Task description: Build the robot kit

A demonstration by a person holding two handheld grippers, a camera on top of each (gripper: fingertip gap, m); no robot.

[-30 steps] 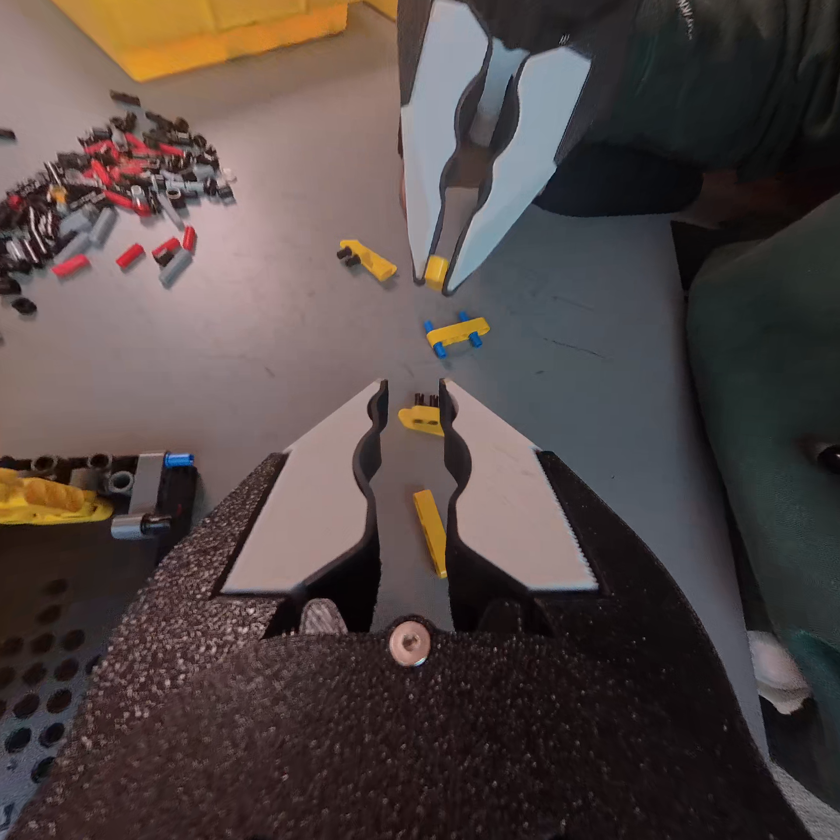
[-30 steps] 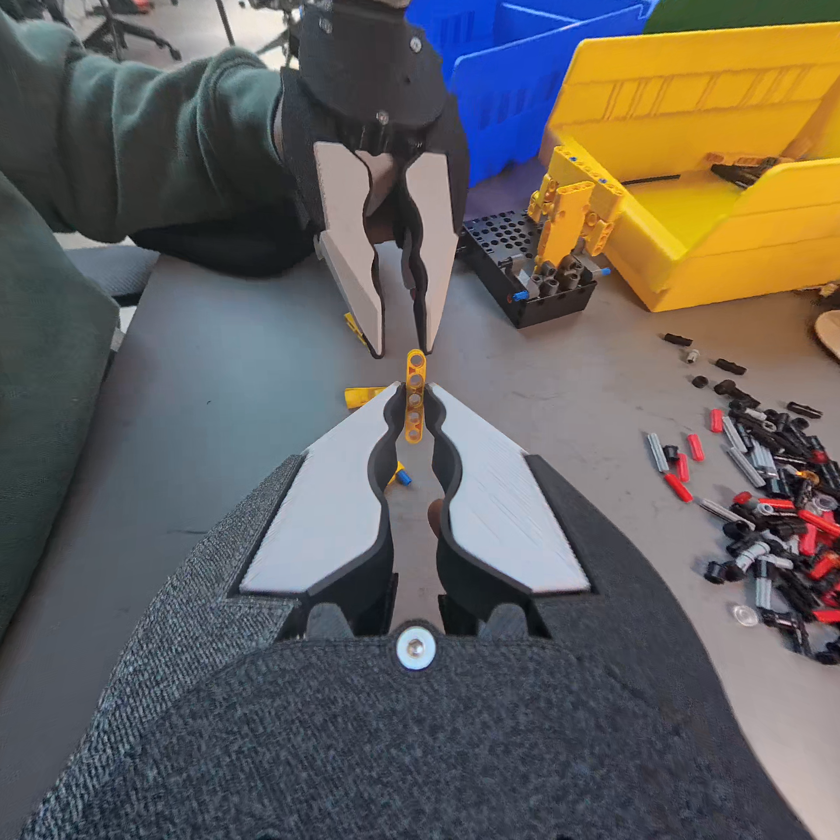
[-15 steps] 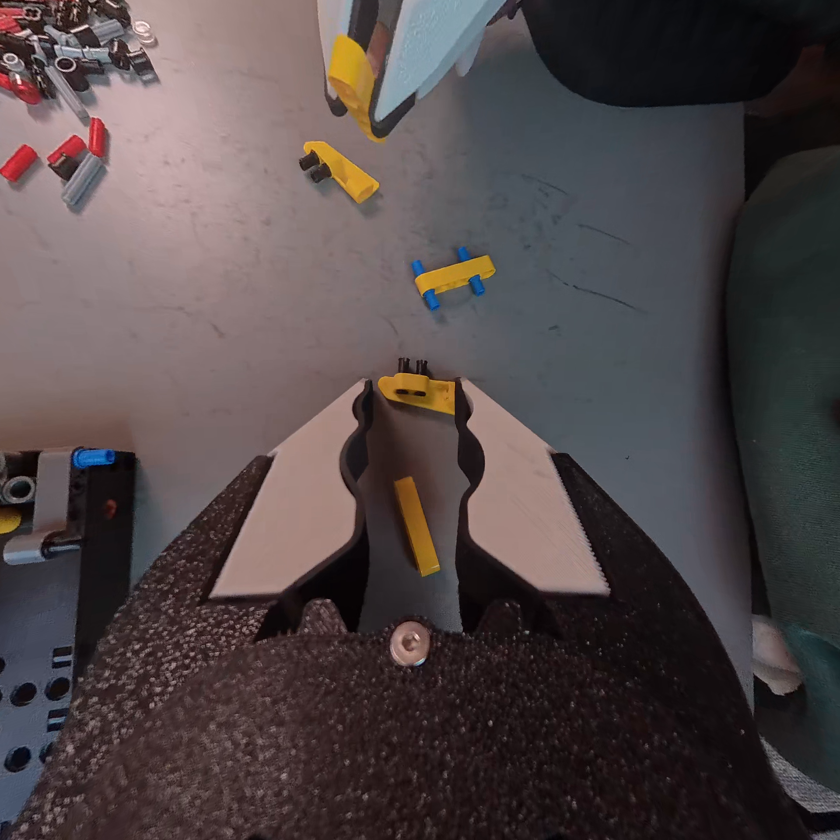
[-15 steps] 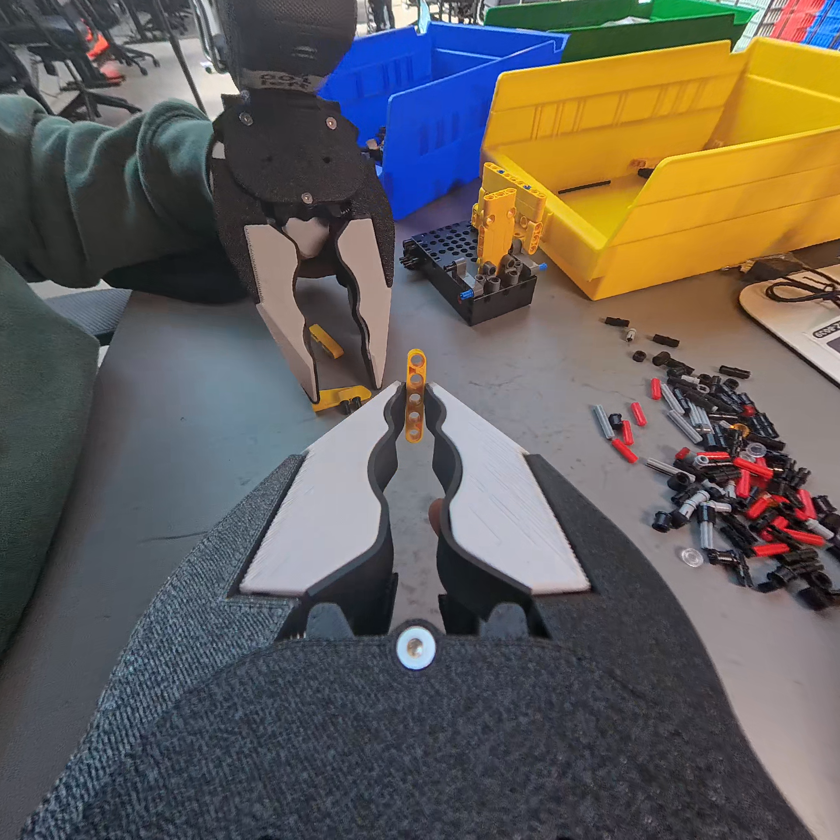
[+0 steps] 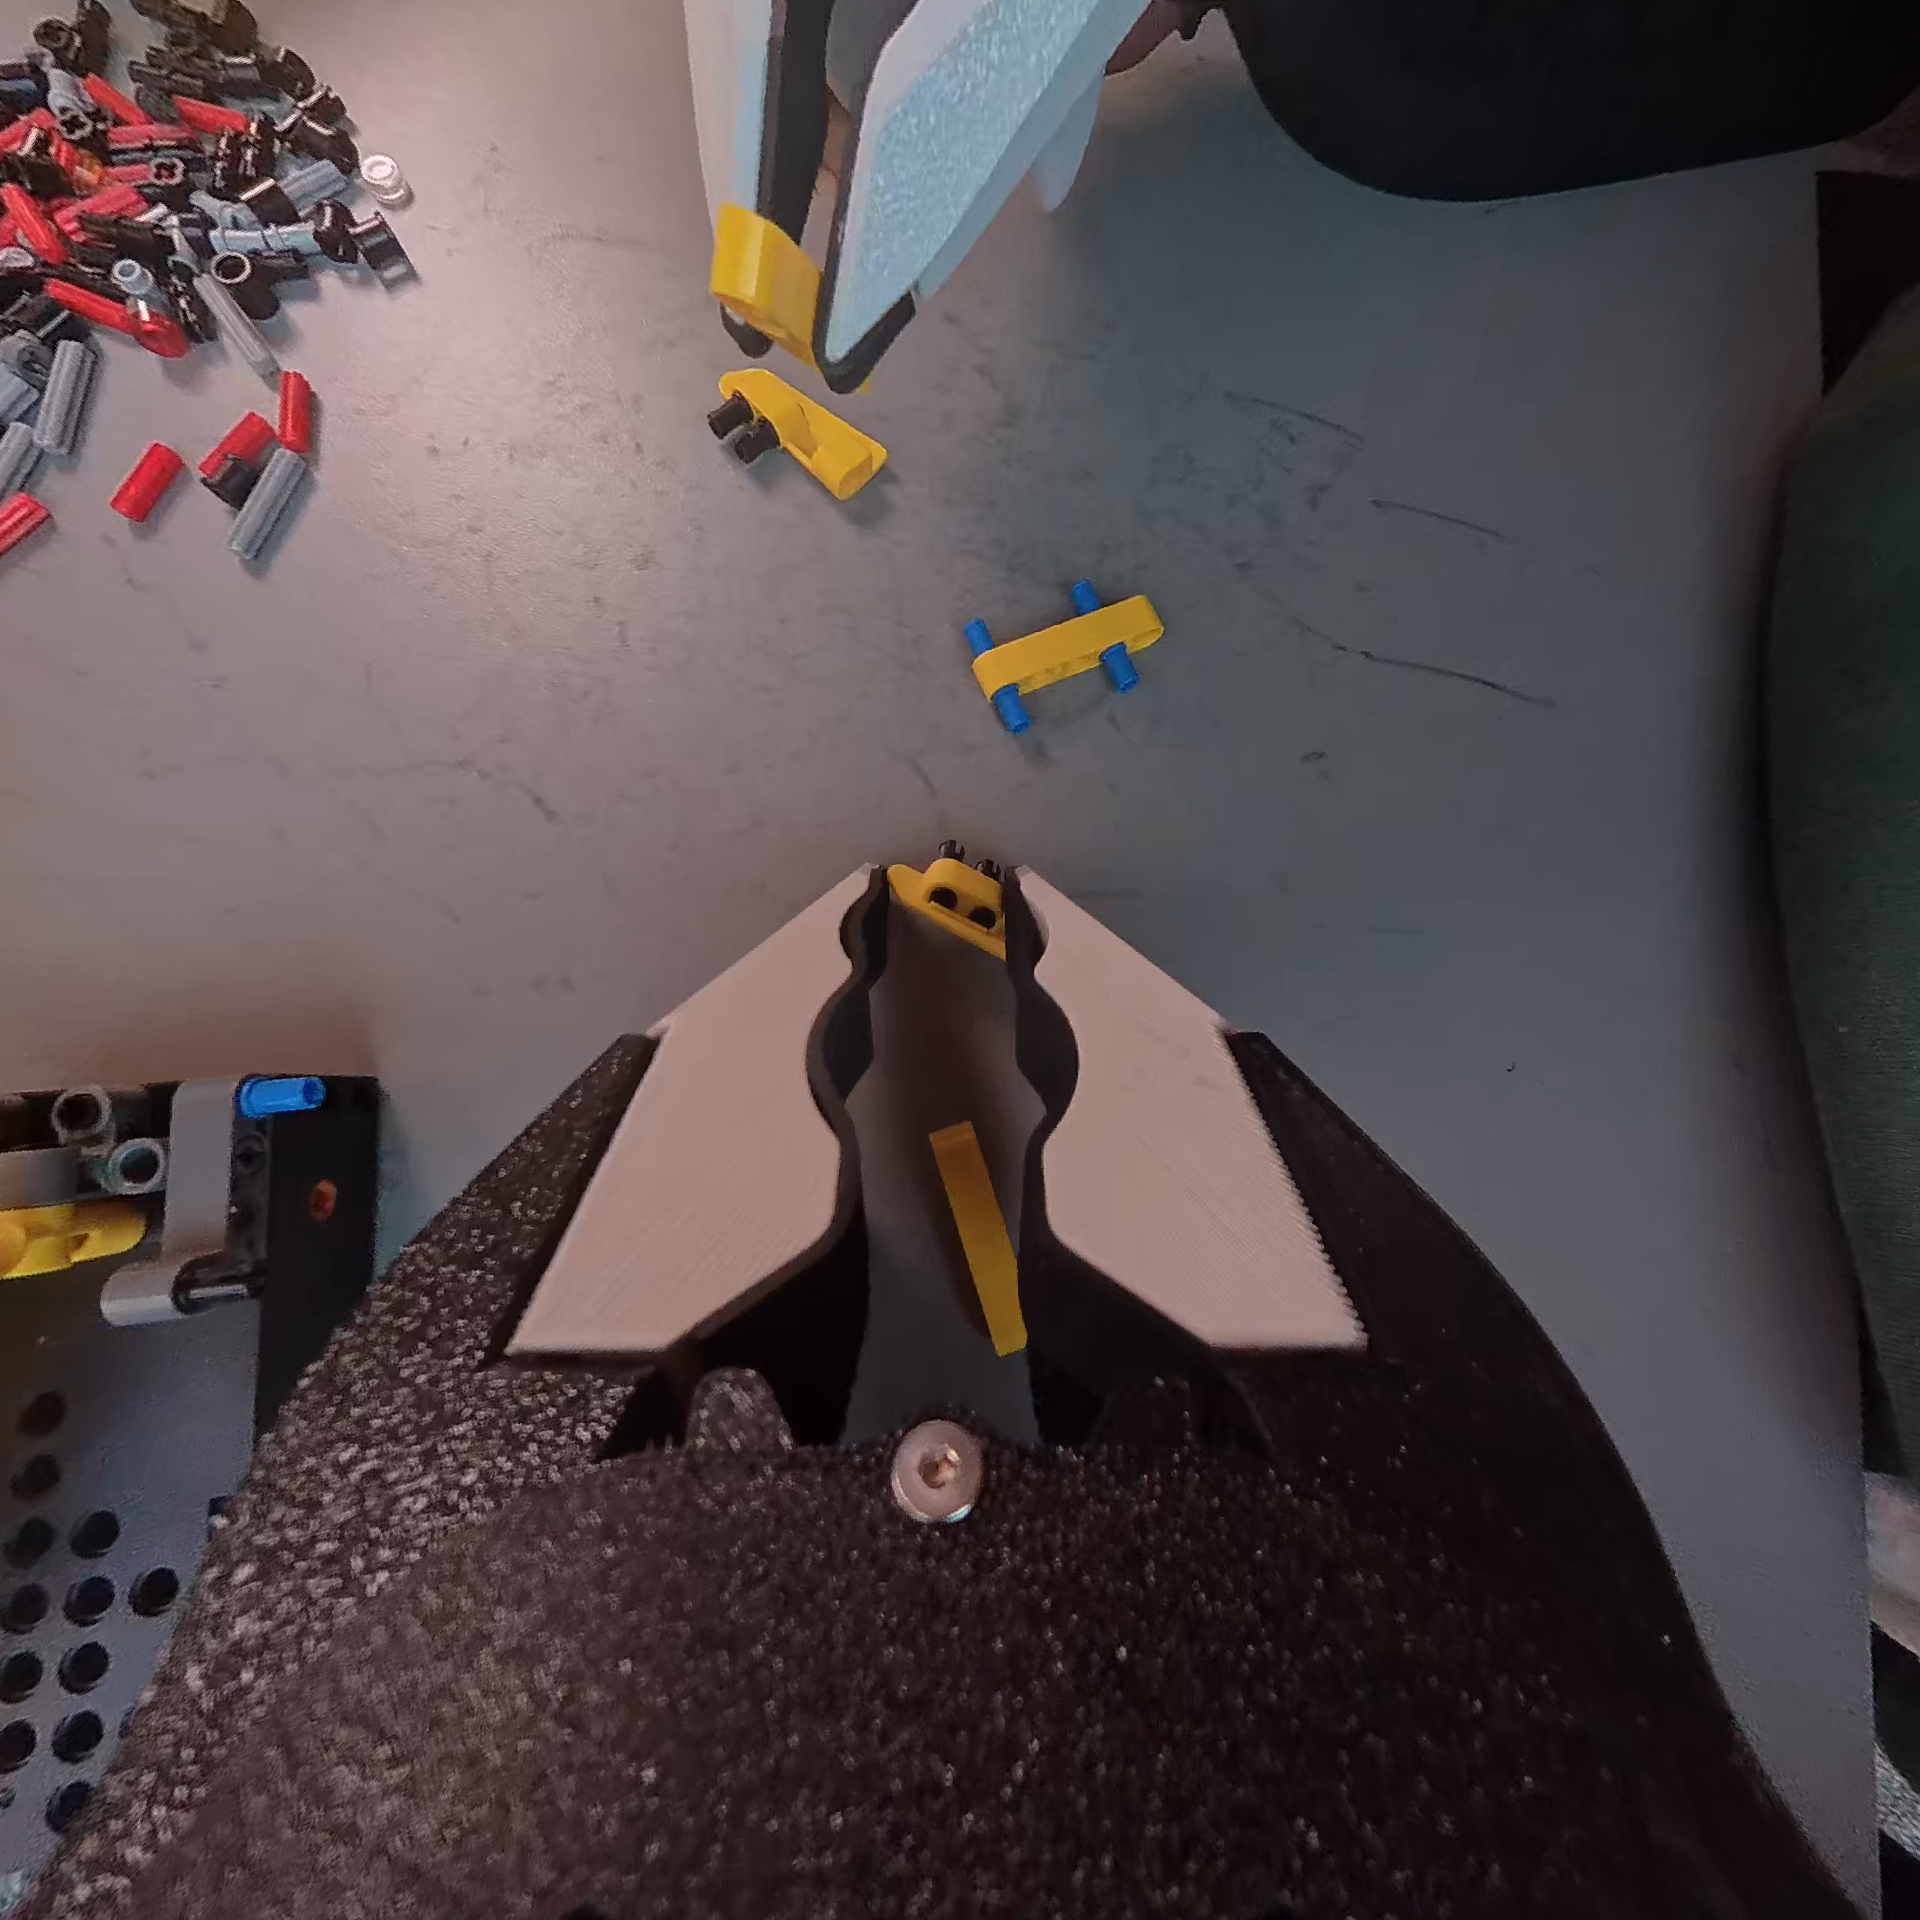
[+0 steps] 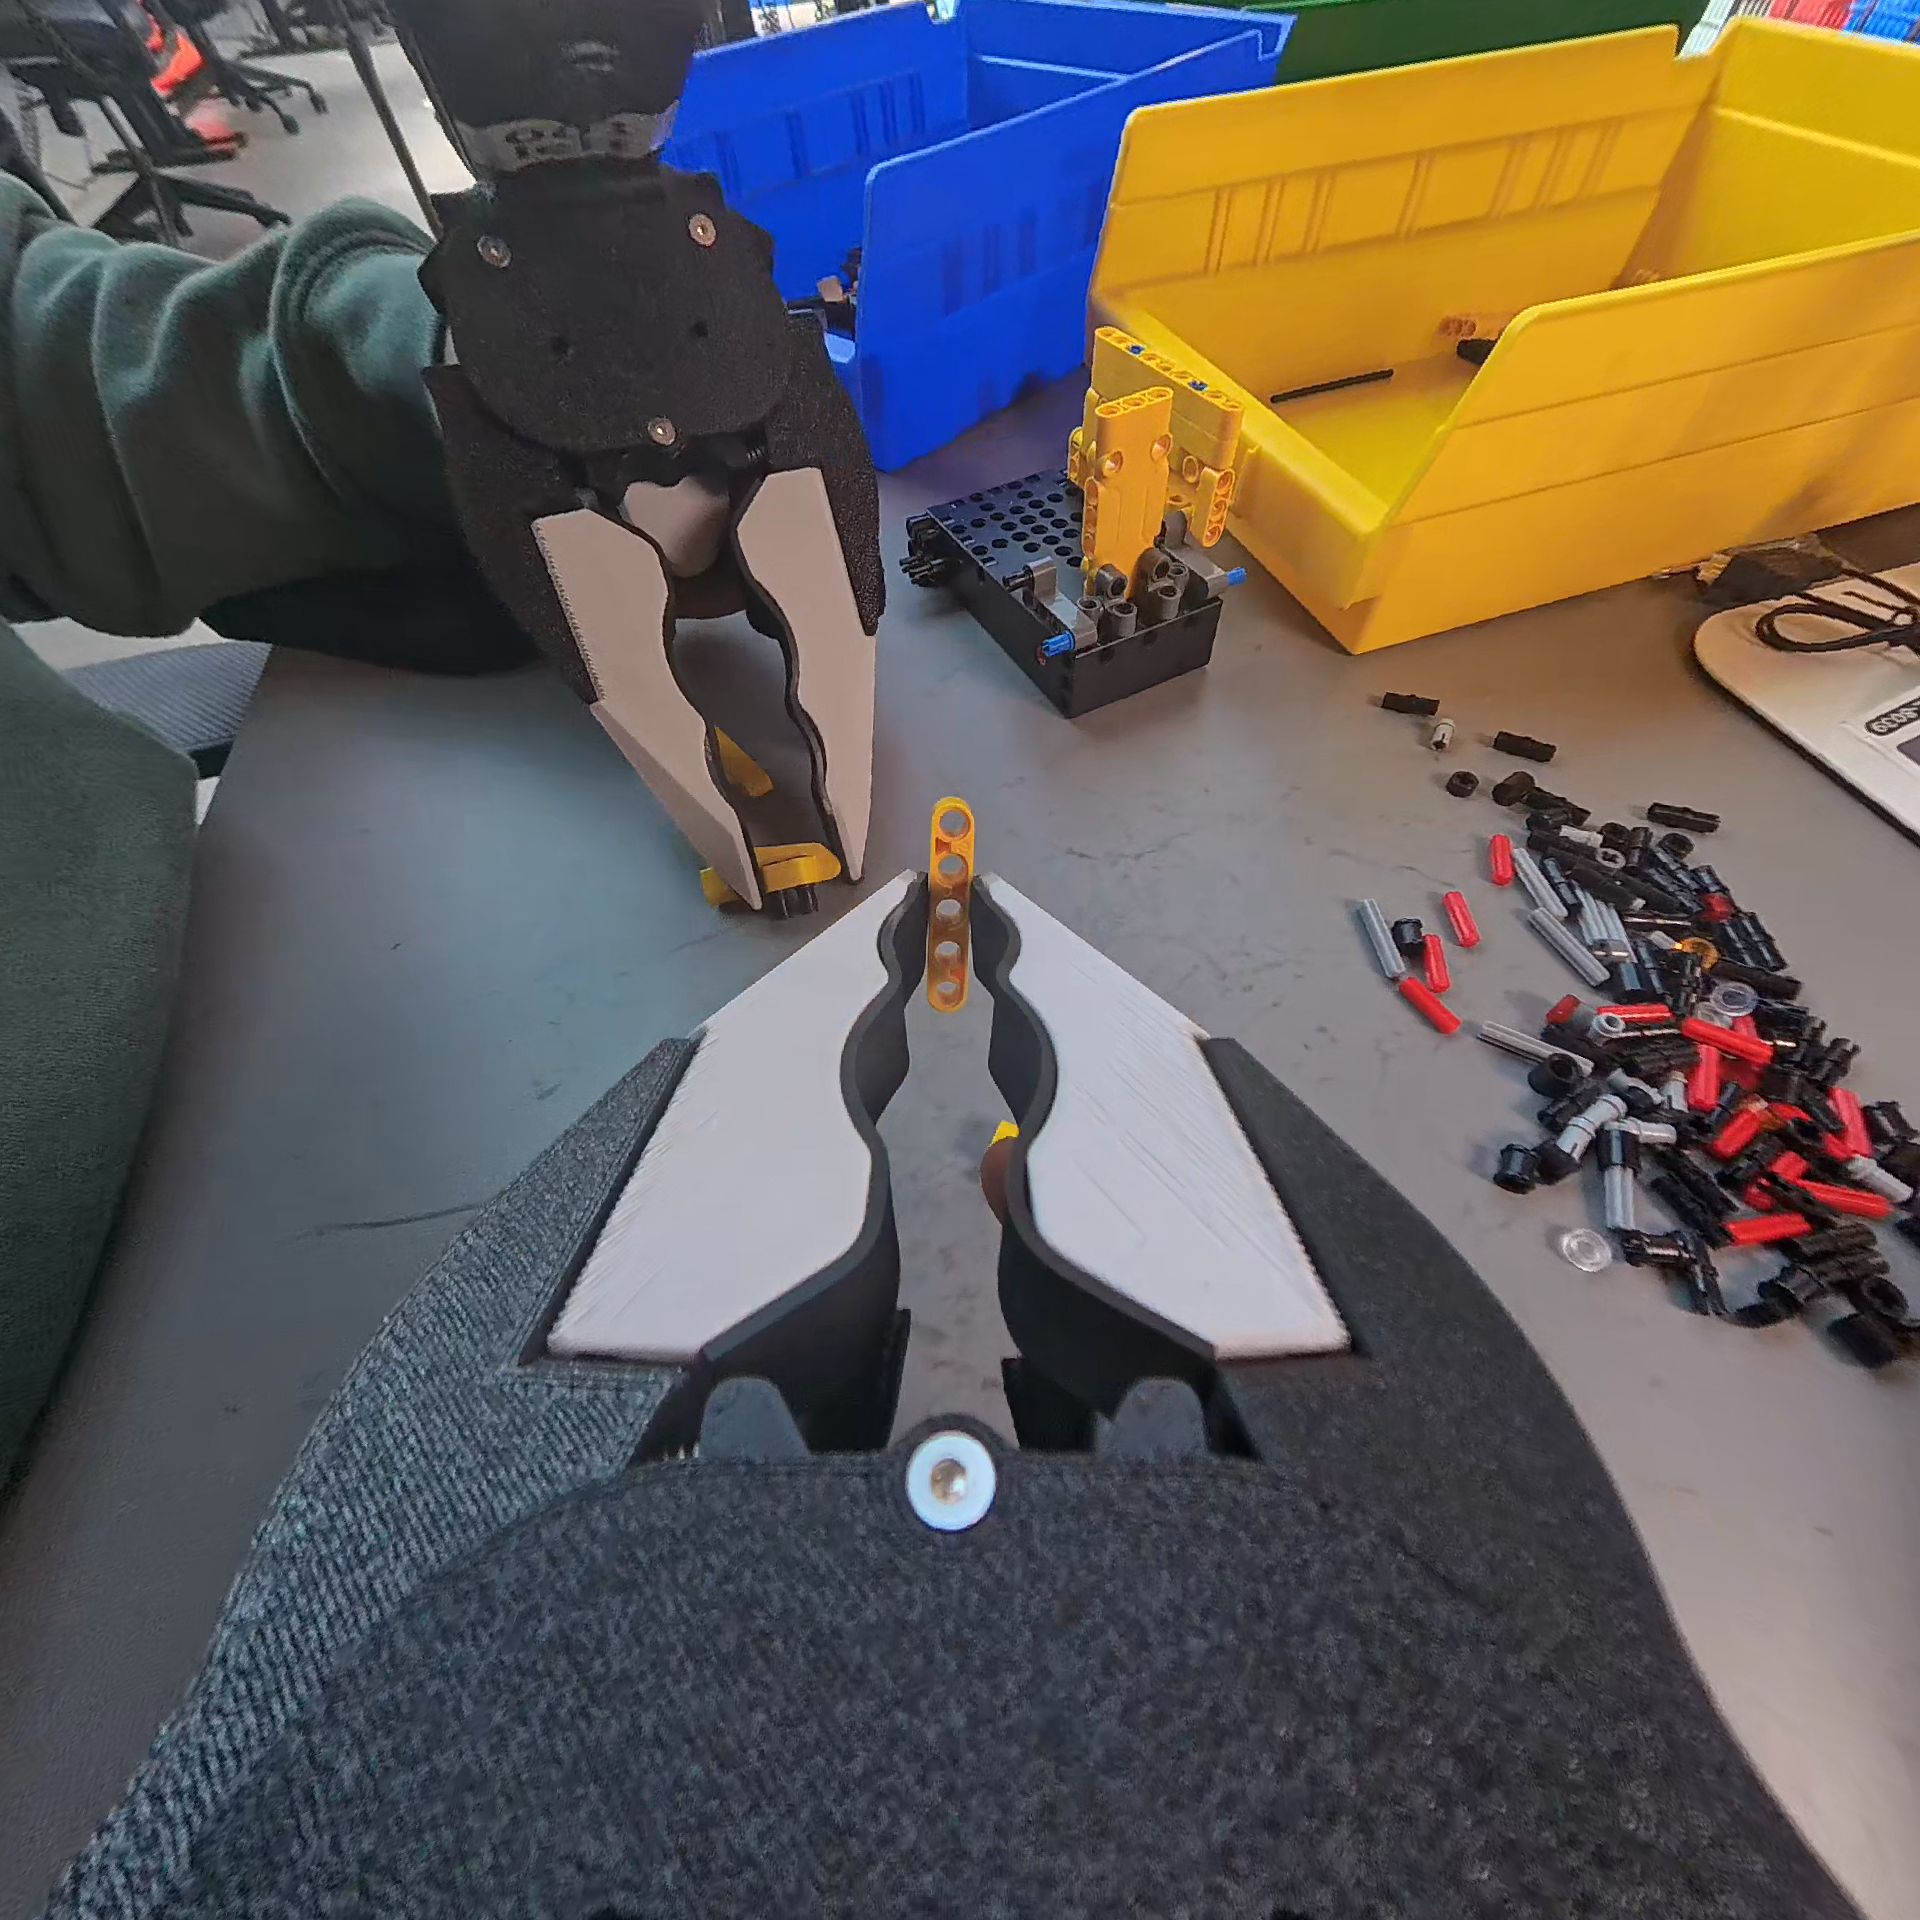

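Observation:
My left gripper (image 5: 945, 883) has its tips down at the grey table (image 5: 520, 727), shut on a short yellow beam with two black pins (image 5: 951, 902). The right wrist view shows this grip too (image 6: 795, 883). My right gripper (image 6: 951, 883) is shut on a yellow five-hole beam (image 6: 951, 914), held upright above the table. In the left wrist view it hangs at the top (image 5: 805, 348), just above a second yellow beam with black pins (image 5: 800, 431). A yellow beam with blue pins (image 5: 1065, 655) lies between the grippers. A plain yellow beam (image 5: 977, 1236) lies under my left fingers.
A pile of red, black and grey pins (image 6: 1714, 1039) lies to the right. A black perforated base with a yellow assembly (image 6: 1081, 592) stands behind it, with a yellow bin (image 6: 1558, 312) and a blue bin (image 6: 935, 208) beyond. A green sleeve (image 6: 208, 416) holds the left gripper. The tips of one gripper are about 9 centimeters away from the tips of the other.
My left gripper came down to the table and narrowed its fingers onto the yellow beam with black pins. My right gripper drew back and rose, still holding the five-hole beam.

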